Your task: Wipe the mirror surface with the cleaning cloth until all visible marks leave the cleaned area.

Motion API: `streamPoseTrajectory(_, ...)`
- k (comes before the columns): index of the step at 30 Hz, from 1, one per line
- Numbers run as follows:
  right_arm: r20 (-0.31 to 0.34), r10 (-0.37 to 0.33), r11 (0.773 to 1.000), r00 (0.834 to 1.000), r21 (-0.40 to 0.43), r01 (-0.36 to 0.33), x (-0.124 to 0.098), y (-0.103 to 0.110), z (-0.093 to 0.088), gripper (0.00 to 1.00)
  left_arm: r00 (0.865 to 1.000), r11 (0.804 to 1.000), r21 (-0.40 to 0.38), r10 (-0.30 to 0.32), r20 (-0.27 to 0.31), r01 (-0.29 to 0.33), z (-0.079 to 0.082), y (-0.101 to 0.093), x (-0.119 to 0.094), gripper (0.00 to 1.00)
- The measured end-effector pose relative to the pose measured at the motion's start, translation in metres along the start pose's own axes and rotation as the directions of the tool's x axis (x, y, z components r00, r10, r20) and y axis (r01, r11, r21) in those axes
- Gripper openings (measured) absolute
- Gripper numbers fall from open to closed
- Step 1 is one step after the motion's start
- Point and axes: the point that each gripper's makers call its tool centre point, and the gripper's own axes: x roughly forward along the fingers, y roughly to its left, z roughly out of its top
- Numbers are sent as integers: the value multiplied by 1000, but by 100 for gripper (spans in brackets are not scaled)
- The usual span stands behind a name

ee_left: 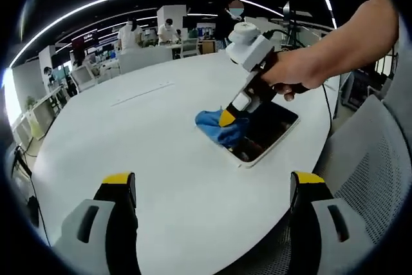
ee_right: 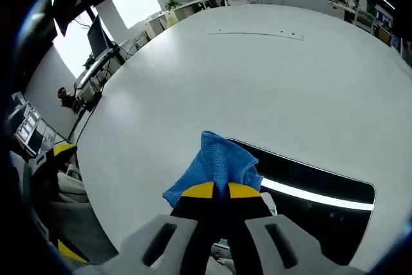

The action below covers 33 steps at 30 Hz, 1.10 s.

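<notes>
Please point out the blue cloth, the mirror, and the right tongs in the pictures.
Blue cloth [ee_right: 215, 165]: right gripper view, on its raised middle fold.
Mirror [ee_right: 322, 214]: right gripper view, on its dark reflecting glass.
Right tongs [ee_left: 226, 118]: left gripper view, at the yellow tips pressing the cloth.

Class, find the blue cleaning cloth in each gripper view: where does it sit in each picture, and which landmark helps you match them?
Left gripper view: blue cloth right of centre, pinched by the right gripper, on the mirror's near end.
Right gripper view: cloth low centre, just above that view's own shut jaws.
Shared landmark: the dark mirror on the white table.
</notes>
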Motion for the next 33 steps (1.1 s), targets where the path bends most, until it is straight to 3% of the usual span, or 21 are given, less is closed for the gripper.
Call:
streamPoseTrajectory(3,1,-1,1000,1000,6,1,-1,2,-2,0,1000,1000,-6,6,25,-6,6,0,-3,99)
streamPoseTrajectory(8,-31,16,1000,999,-6,-16,-3,9,-8,0,1000,1000,12,7,9,-7,3,-1,-2,99)
streamPoseTrajectory(20,-13,41,999,999,-10,-41,-4,7,-8,0,1000,1000,18,7,-7,-6,-2,-1,-1,99)
streamPoseTrajectory(24,-23,7,996,1000,-84,-9,-11,-4,-13,0,1000,1000,24,7,-8,-7,-3,-2,-1,99)
streamPoseTrajectory(33,-19,4,1000,1000,-24,-4,-22,-28,-20,0,1000,1000,24,15,-8,-14,-3,0,-1,99)
